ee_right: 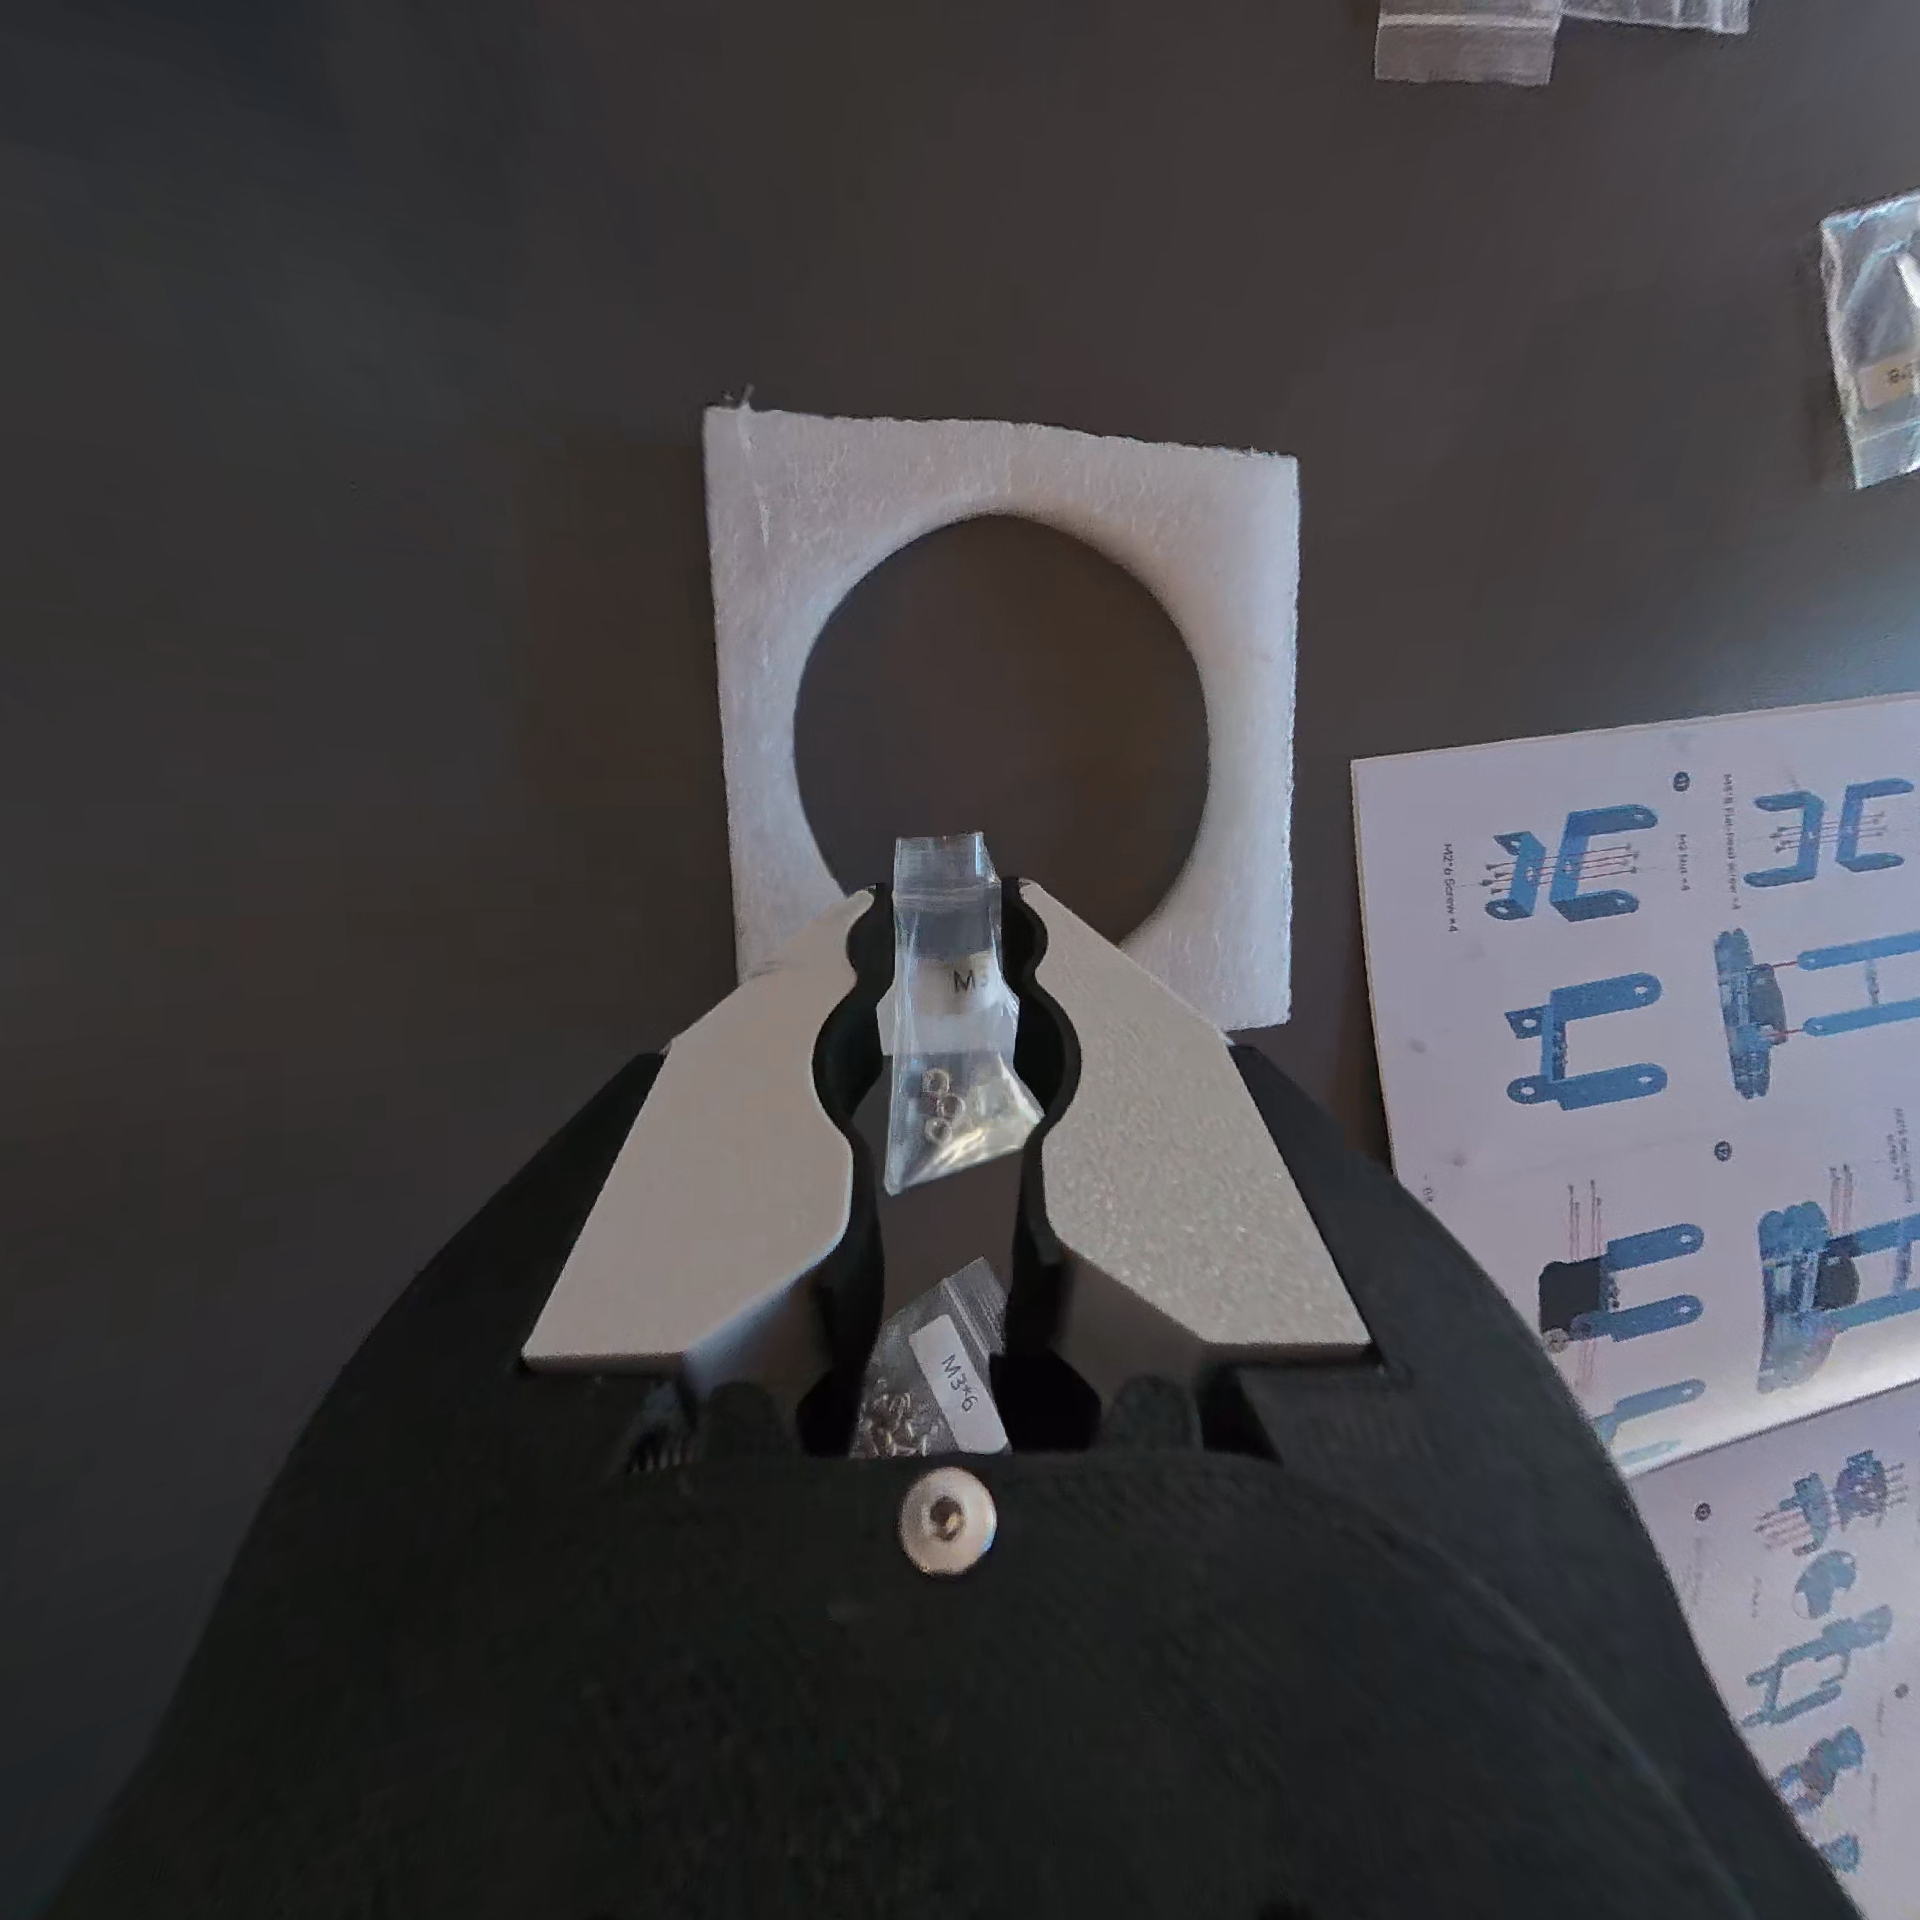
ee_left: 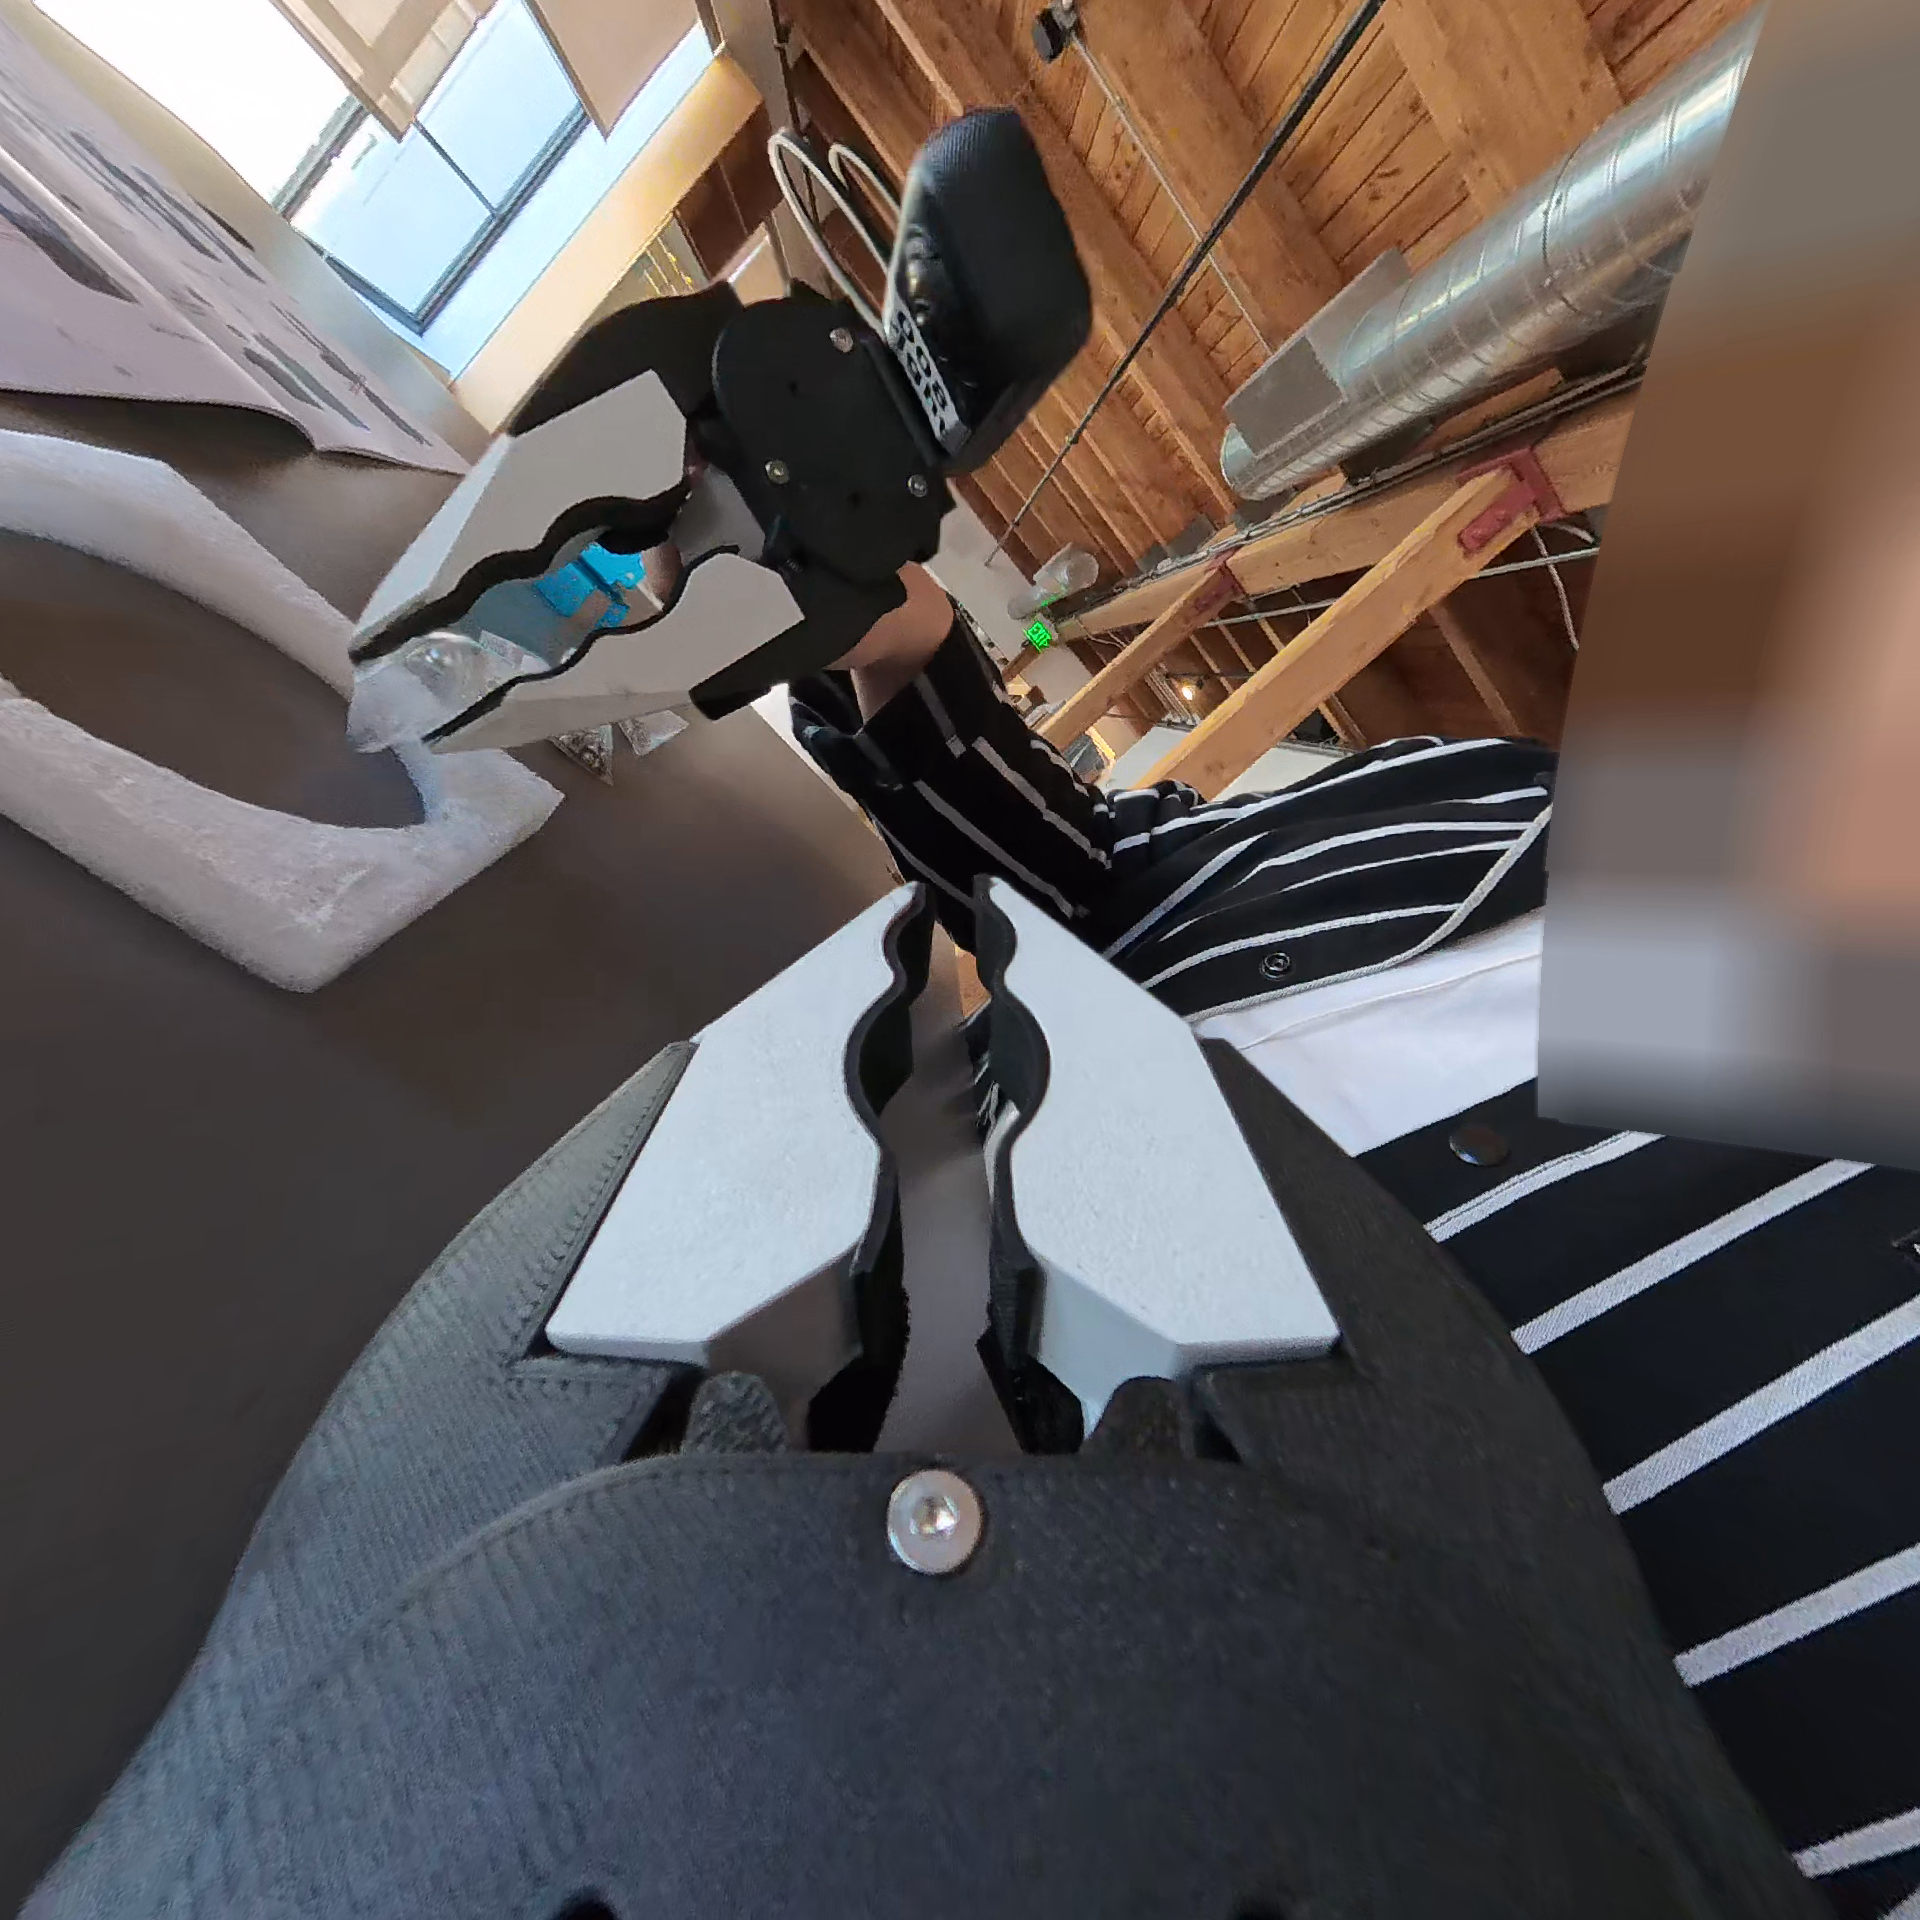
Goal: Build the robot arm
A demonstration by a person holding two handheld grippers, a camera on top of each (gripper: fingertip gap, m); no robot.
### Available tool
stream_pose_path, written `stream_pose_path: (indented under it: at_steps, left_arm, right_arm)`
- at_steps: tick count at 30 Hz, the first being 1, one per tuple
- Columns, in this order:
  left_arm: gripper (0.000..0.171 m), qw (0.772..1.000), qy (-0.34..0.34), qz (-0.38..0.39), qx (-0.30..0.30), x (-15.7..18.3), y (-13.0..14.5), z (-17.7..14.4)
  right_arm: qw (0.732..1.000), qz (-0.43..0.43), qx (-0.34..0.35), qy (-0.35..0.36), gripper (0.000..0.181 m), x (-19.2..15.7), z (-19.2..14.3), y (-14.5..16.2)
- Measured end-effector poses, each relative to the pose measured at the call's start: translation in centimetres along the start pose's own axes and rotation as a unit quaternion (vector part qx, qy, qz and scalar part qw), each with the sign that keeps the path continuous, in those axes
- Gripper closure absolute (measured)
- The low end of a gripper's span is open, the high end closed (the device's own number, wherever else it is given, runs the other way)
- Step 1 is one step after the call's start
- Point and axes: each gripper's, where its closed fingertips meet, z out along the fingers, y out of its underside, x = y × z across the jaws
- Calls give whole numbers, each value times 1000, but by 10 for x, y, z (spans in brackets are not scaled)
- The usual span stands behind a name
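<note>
My right gripper (ee_right: 940,894) is shut on a small clear plastic bag (ee_right: 945,1039) with a few small metal parts and a white label. It holds the bag above the near edge of a white foam square with a round hole (ee_right: 997,488), which lies on the dark table (ee_right: 364,520). In the left wrist view the right gripper (ee_left: 395,686) shows at upper left with the bag (ee_left: 442,657) at its tips, over the foam (ee_left: 208,883). My left gripper (ee_left: 951,894) has its jaws almost together with nothing between them. It is off to the side and points towards a person's striped sleeve (ee_left: 987,790).
A second labelled bag of screws (ee_right: 935,1371) lies on the table under my right gripper. A printed sheet with blue drawings (ee_right: 1662,1039) lies to the right. More clear bags (ee_right: 1870,353) lie at the far right and top (ee_right: 1465,42). A blue part (ee_left: 582,592) shows beyond the right gripper. Left tips to right tips: about 15 cm.
</note>
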Motion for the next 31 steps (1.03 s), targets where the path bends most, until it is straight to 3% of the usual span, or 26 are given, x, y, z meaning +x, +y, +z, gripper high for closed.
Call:
stream_pose_path:
  at_steps: [15,26,31]
  left_arm:
    - [164,1000,11,2,-12,4,3,1]
    - [164,1000,17,6,-12,6,3,1]
    - [163,1000,21,1,-14,6,4,1]
  right_arm:
    - [1000,-7,-3,-2,162,-2,3,1]
    - [995,22,96,21,163,0,-8,-12]
    - [996,14,82,22,163,-3,-6,-8]
